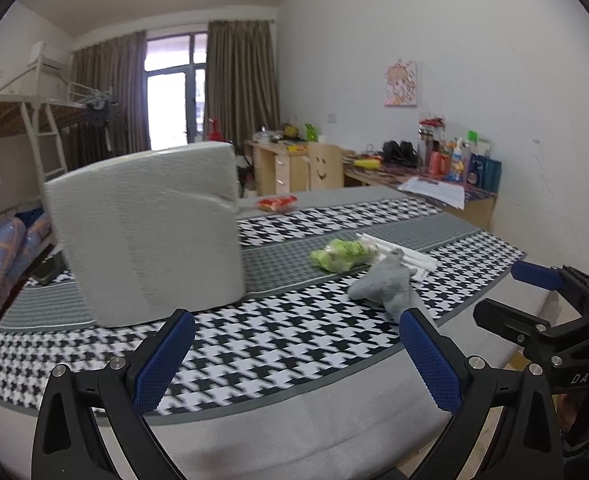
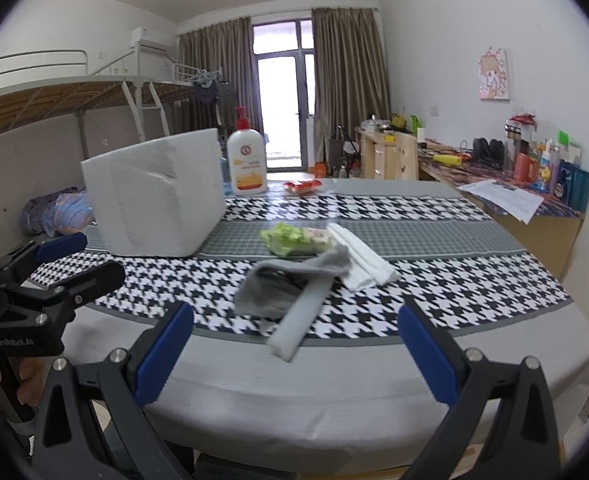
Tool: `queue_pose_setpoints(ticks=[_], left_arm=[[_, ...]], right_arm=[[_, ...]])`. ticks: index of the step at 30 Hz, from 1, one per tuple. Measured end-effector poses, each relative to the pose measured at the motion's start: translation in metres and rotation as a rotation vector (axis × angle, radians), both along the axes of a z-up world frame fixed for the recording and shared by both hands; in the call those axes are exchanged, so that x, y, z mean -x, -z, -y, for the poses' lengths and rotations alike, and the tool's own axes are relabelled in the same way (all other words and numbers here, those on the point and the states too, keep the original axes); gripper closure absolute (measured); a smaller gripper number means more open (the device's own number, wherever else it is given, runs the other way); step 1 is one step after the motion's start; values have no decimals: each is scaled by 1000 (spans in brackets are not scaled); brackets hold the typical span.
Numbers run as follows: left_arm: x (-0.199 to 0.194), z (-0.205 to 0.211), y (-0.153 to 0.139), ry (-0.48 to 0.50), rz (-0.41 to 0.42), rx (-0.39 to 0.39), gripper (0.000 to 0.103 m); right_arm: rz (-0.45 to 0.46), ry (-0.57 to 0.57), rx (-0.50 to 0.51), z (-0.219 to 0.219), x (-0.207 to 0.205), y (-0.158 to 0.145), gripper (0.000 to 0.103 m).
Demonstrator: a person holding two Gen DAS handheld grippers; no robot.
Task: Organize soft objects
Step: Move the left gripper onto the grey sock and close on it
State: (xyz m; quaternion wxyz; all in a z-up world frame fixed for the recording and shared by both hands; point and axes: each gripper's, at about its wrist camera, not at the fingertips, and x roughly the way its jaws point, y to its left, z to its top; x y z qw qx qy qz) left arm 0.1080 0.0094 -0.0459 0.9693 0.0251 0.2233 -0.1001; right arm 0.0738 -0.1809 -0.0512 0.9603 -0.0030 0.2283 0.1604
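Note:
A grey sock (image 2: 282, 292) (image 1: 386, 284) lies crumpled on the houndstooth cloth near the table's front edge. Behind it lie a green soft packet (image 2: 294, 240) (image 1: 342, 254) and a folded white cloth (image 2: 366, 260) (image 1: 398, 254). A large grey-white fabric box (image 1: 150, 228) (image 2: 158, 200) stands to the left. My left gripper (image 1: 294, 356) is open and empty, in front of the box and left of the sock. My right gripper (image 2: 294, 356) is open and empty, just in front of the sock.
A white lotion bottle with a red pump (image 2: 246, 160) stands behind the box. A red packet (image 2: 302, 187) (image 1: 276, 203) lies at the table's far side. A cluttered desk (image 2: 526, 196) runs along the right wall. A bunk bed (image 2: 74, 92) stands at left.

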Motion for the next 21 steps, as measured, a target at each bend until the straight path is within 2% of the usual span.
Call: queue_pose_setpoints(ticks=[19,21], left_arm=[[-61,54,25,139,-154,-47,1],[-67,58,29,152,-177,-56,7]], right_arm=[[-83,44,-28,37,-36,20,0],[-85,44,-25,38,-37,21,0]])
